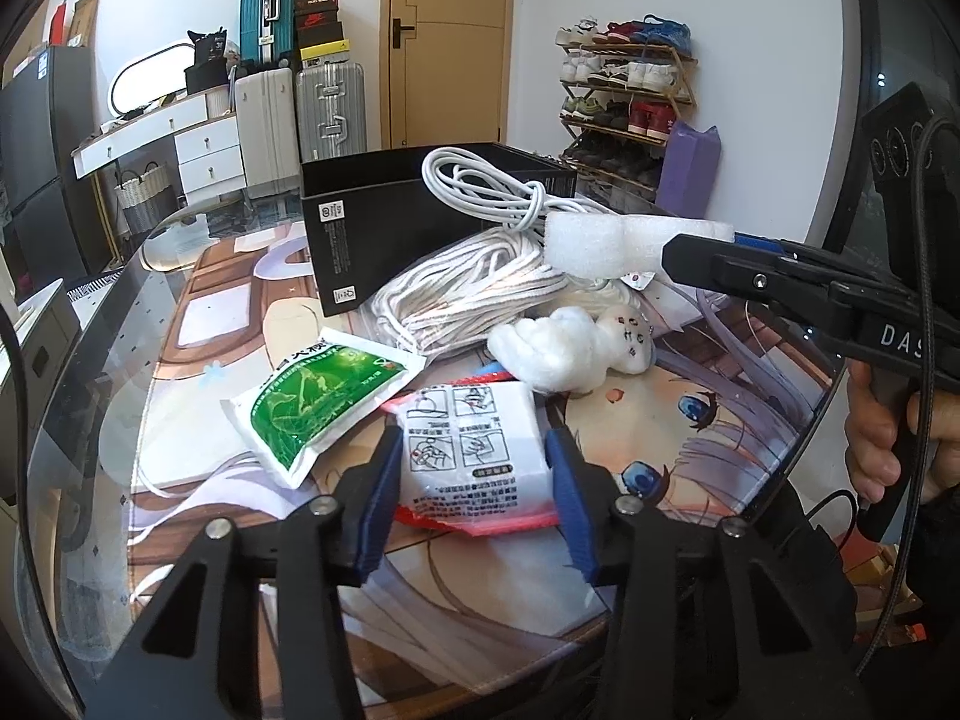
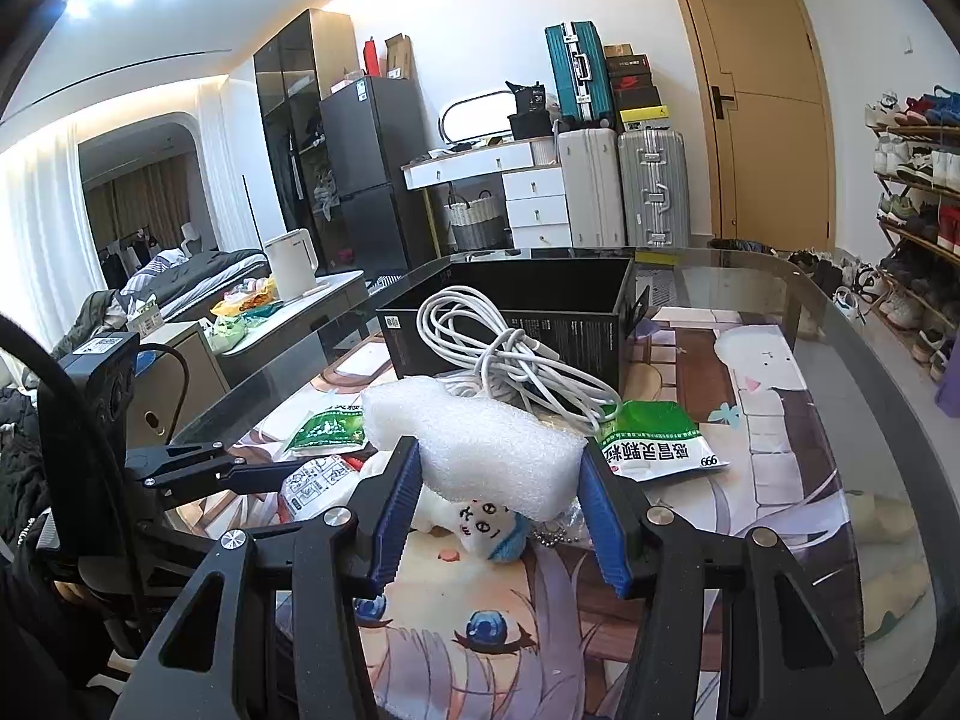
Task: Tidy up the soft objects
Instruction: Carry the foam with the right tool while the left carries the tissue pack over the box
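Right gripper (image 2: 501, 513): we are clenching it on the foam block (image 2: 480, 444), blue pads pressing both ends, block lifted clear of the desk (image 2: 840, 324). The block's long axis is running across the jaws, side to side.

Straight ahead and a little up from the block: the black box (image 2: 510, 324), open top, coiled white cable (image 2: 510, 348) spilling over its near wall. We are judging the box to be the drop spot, and the right gripper to be the nearer one to it.

Left gripper (image 1: 474, 495): we are straddling the white packet with red edges (image 1: 474, 456), pads at both its long sides. Whether they are pressing yet we cannot tell. The packet is lying flat on the desk, long axis pointing away from us, toward the rope bundle (image 1: 462, 294) and the box beyond.
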Available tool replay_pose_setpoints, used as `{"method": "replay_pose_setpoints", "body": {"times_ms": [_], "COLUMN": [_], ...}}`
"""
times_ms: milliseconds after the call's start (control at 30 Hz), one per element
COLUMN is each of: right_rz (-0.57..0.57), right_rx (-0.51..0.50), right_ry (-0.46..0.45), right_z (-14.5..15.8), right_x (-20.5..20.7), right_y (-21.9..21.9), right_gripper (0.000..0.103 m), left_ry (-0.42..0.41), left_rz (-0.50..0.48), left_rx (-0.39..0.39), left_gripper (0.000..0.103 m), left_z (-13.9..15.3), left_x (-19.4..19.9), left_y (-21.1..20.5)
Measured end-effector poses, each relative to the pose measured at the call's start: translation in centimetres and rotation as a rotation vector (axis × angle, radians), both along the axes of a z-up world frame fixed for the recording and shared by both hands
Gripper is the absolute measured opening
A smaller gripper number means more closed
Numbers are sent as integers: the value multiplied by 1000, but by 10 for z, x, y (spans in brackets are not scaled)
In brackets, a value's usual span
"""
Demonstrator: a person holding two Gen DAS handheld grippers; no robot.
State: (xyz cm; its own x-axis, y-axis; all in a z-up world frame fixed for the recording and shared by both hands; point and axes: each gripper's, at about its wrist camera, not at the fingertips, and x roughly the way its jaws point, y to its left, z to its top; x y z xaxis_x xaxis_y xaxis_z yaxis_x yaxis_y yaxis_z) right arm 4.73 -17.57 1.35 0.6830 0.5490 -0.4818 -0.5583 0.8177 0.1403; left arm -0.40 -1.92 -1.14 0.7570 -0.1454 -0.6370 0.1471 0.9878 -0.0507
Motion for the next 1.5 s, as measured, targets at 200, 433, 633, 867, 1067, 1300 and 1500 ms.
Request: {"method": "replay_pose_setpoints", "body": {"times_ms": [200, 433, 633, 867, 1067, 1300, 1500], "right_rz": [-9, -22, -40, -54, -67, -76, -82], "right_rx": [13, 23, 29, 36, 42, 48, 51], "right_ry": [-18, -41, -58, -77, -91, -103, -108], "right_z": [5, 12, 18, 25, 31, 38, 40], "right_x": [-1, -3, -3, -2, 2, 4, 6], "right_y": [-3, -7, -12, -16, -18, -22, -25], "right_gripper": [52, 52, 52, 52, 52, 52, 52], "left_ry": [-18, -41, -66, -96, -126, -151, -106], "left_rz": [1, 4, -4, 4, 15, 10, 9], "left_rx": [-7, -30, -46, -53, -50, -45, -2], "left_gripper": [43, 43, 43, 43, 43, 43, 43], "left_z": [4, 14, 25, 37, 52, 66, 54], "left_x": [-6, -12, -16, -18, -11, -5, 1], "left_y": [3, 7, 6, 7, 9, 9, 4]}}
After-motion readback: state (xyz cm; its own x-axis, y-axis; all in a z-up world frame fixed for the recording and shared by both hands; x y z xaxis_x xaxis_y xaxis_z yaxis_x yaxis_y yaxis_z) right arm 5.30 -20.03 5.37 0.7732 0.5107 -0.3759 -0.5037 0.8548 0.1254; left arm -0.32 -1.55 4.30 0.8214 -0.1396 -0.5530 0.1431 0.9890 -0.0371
